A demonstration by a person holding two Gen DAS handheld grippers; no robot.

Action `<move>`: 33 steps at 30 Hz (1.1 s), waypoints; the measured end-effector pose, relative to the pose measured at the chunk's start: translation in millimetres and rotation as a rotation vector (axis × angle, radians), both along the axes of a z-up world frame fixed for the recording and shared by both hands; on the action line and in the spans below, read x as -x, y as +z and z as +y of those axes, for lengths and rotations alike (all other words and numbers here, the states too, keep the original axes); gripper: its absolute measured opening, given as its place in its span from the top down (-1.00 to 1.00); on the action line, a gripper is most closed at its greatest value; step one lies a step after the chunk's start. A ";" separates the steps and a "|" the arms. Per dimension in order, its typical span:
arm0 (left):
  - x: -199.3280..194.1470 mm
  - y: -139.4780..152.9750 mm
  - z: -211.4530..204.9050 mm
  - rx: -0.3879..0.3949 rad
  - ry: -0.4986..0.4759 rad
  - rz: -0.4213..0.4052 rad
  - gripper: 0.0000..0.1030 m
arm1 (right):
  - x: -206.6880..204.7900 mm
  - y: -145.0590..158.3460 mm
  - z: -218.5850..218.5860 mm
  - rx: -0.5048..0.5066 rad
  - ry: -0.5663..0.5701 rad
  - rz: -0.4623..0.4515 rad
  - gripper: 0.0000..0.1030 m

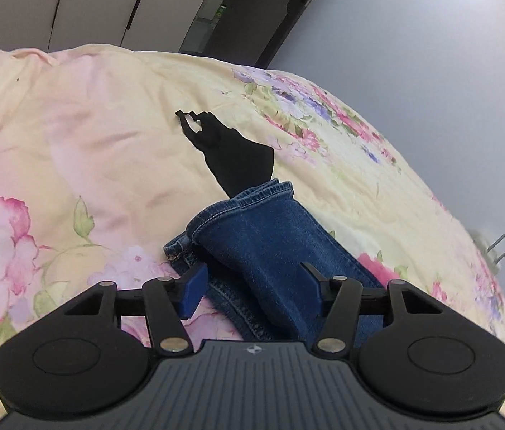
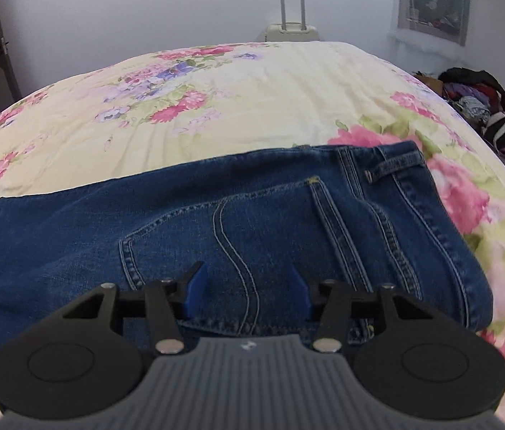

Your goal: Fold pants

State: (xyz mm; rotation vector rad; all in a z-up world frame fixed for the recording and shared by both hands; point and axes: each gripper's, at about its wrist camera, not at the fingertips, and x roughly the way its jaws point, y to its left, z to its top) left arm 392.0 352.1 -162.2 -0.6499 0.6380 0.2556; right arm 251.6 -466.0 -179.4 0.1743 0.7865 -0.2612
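- one pair of dark blue denim jeans (image 2: 252, 222), lying flat on the bed; in the right wrist view we count one back pocket with a curved stitch line and one belt loop near the waistband.
- in the left wrist view, the hem end of the jeans (image 1: 252, 236): we count two leg cuffs, one stacked on the other.
- one black piece of fabric with thin looped straps (image 1: 231, 150), lying on the bedcover just beyond the cuffs; we cannot tell what it is.
- one pale yellow quilted bedcover printed with pink and purple flowers (image 2: 288, 86), under everything.
- one left gripper (image 1: 256, 286), black with blue pads: jaws parted, released, over the leg cuffs, nothing pinched.
- one right gripper (image 2: 250, 288), same build: jaws parted, released, over the back pocket.
- one cream hard-shell suitcase with raised handle (image 2: 292, 28), behind the bed's far edge.
- one heap of mixed clothing (image 2: 485, 107), on the floor to the right of the bed.
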 end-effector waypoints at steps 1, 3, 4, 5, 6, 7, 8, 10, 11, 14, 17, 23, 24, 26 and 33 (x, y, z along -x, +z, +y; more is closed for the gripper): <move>-4.8 -3.7 2.7 0.004 0.013 0.003 -0.23 | 2.8 -1.1 2.9 0.008 -0.008 -0.006 0.09; -15.4 -12.6 6.5 -0.001 0.045 0.032 0.00 | 5.6 0.7 7.8 0.017 -0.017 -0.011 0.09; -21.9 -16.6 6.2 -0.018 0.046 0.052 0.12 | 5.5 2.9 8.7 0.019 -0.020 -0.007 0.09; -28.5 -18.8 4.9 -0.042 0.035 0.074 0.51 | 5.6 4.6 9.8 0.023 -0.025 -0.005 0.09; -33.8 -18.0 2.5 -0.070 0.026 0.089 0.84 | 5.4 6.6 10.1 0.026 -0.030 -0.001 0.09; -35.1 -12.5 -1.1 -0.107 0.024 0.078 0.86 | 5.9 7.6 10.8 0.029 -0.033 0.003 0.09; -33.0 -0.9 -9.1 -0.180 0.024 0.042 0.90 | 6.8 8.7 11.5 0.035 -0.034 0.007 0.09; -29.0 19.2 -25.1 -0.310 -0.003 -0.017 0.91 | 10.4 12.3 12.2 0.050 -0.035 0.012 0.09; -31.1 20.0 -28.4 -0.357 -0.015 -0.002 0.91 | 13.3 14.6 12.1 0.056 -0.038 0.011 0.09; -53.5 -10.3 -25.6 -0.434 -0.035 0.172 0.91 | 23.7 21.0 9.8 0.049 -0.060 0.005 0.09; -57.8 -26.4 -37.6 -0.512 -0.060 0.204 0.92 | 36.5 21.8 12.2 0.017 -0.097 0.019 0.09; -44.5 -11.2 -42.5 -0.550 -0.046 0.192 0.47 | 71.6 22.7 47.2 -0.059 -0.169 0.052 0.08; -40.3 -5.9 -46.2 -0.575 -0.041 0.188 0.45 | 76.9 21.6 55.9 -0.082 -0.183 0.064 0.06; -30.5 3.8 -57.1 -0.602 -0.069 0.154 0.44 | 86.8 18.5 73.7 -0.128 -0.202 0.069 0.00; -26.4 -1.5 -113.1 -0.675 -0.311 0.123 0.45 | 88.3 -13.5 154.2 -0.083 -0.109 0.080 -0.03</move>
